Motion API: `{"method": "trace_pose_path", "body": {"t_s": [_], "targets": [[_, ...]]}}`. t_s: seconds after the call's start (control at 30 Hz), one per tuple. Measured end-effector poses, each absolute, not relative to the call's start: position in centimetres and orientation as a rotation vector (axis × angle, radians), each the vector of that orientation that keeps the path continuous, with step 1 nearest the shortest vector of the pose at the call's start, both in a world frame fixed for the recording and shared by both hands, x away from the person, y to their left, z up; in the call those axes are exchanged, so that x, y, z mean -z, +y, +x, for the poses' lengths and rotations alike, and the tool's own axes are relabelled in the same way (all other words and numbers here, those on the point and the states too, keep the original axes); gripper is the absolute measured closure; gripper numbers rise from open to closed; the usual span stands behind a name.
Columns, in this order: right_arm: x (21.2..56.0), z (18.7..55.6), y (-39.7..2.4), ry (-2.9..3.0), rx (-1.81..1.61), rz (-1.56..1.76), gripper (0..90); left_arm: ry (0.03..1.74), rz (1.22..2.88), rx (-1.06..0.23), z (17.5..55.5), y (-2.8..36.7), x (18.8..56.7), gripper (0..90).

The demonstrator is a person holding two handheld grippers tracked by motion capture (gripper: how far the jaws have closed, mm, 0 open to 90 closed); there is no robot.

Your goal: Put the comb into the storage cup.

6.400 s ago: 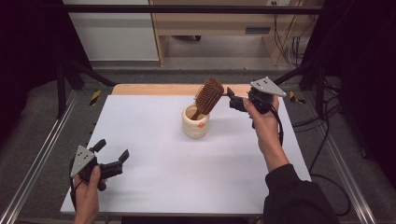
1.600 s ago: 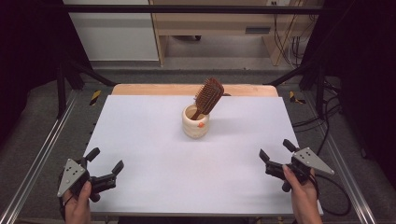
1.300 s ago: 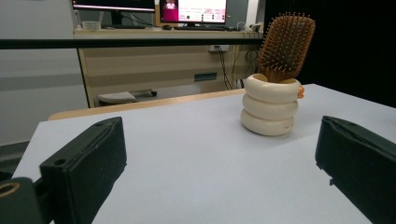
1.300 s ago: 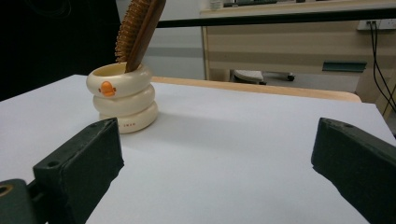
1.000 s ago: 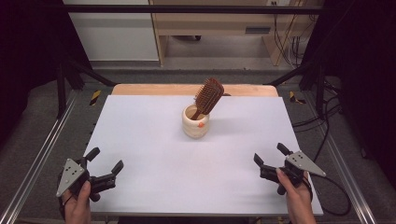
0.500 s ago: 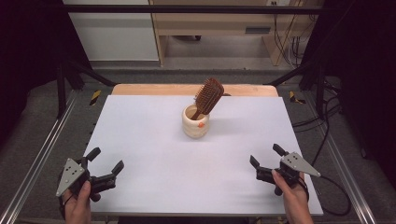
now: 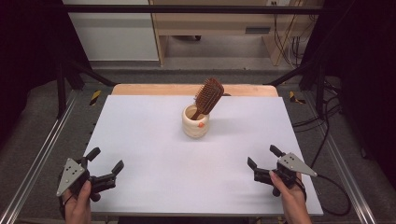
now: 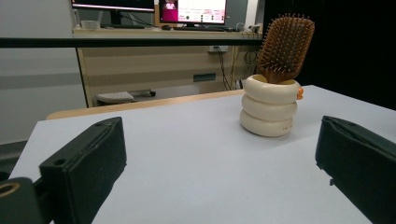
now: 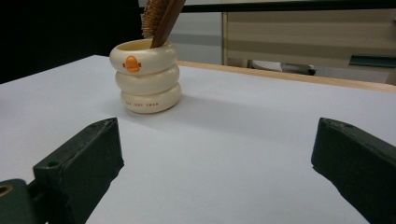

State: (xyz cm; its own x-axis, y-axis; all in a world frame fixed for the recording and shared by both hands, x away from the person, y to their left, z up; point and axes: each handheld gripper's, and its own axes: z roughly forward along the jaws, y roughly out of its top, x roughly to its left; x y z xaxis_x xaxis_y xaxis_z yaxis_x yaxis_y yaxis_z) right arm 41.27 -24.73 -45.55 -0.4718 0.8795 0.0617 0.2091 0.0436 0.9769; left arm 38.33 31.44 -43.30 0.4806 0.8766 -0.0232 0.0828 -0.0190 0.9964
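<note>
The cream cup (image 9: 145, 77) carries a short line of small dark print on its lowest ring, seen in the right gripper view, but the letters are too small to read. An orange mark (image 9: 132, 63) sits on its top ring; it is a shape, not lettering. In the left gripper view, two lit screens (image 8: 192, 10) stand on the desk beyond the worktop, showing pink and white panels whose writing is too blurred to make out. No brand, number or sign can be read on the hairbrush (image 7: 208, 97) or anywhere else in the pictures.
</note>
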Motion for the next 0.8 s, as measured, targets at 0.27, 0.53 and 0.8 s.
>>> {"method": "trace_pose_path", "body": {"t_s": [0.27,0.53,0.8], "targets": [[45.8,41.2,-24.3,1.754,-1.482,1.087,2.3,0.881,1.472,-0.780,38.3,31.3,43.3,2.1],[45.9,41.1,-23.9,1.773,-1.489,1.074,2.3,0.874,1.479,-0.773,38.4,31.2,43.4,2.0],[46.0,41.0,-23.5,1.789,-1.504,1.060,2.3,0.869,1.489,-0.768,38.4,31.1,43.4,2.0]]}}
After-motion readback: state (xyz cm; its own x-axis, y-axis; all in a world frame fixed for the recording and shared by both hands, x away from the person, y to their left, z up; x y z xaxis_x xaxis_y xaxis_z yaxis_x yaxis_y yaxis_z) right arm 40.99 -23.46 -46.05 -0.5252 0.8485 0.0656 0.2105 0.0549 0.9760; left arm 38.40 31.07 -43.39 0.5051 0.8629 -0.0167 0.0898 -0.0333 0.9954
